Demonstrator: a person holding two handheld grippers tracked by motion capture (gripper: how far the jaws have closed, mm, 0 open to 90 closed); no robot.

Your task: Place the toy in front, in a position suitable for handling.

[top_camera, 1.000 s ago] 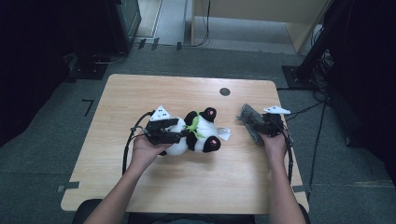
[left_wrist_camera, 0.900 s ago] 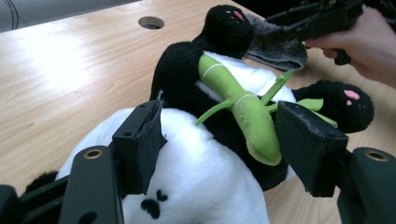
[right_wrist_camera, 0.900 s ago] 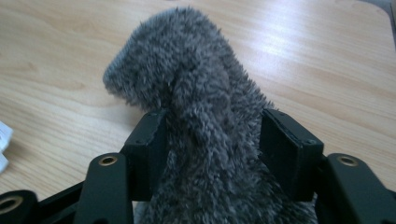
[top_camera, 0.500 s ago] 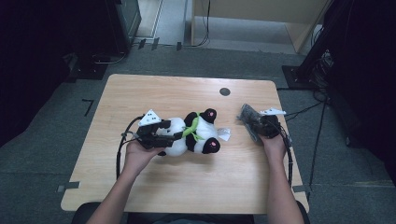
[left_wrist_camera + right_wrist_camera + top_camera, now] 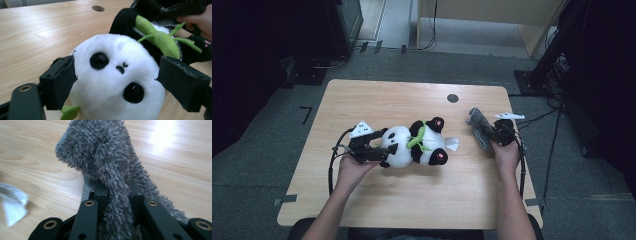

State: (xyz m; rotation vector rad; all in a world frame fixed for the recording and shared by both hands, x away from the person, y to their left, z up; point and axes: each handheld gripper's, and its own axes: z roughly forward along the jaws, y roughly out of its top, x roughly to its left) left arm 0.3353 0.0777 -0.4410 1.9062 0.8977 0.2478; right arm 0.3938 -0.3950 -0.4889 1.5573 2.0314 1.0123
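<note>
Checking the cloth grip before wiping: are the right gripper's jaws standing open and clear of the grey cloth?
No: the right gripper has its jaws pinched on a fold of the fuzzy grey cloth.

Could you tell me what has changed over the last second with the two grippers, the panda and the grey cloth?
The left gripper has slid a little toward the table's left edge, and its fingers have just been opening around the plush panda's head, letting go. The right gripper's fingers have just been closing and now pinch the grey cloth. The panda and the table stayed put.
</note>
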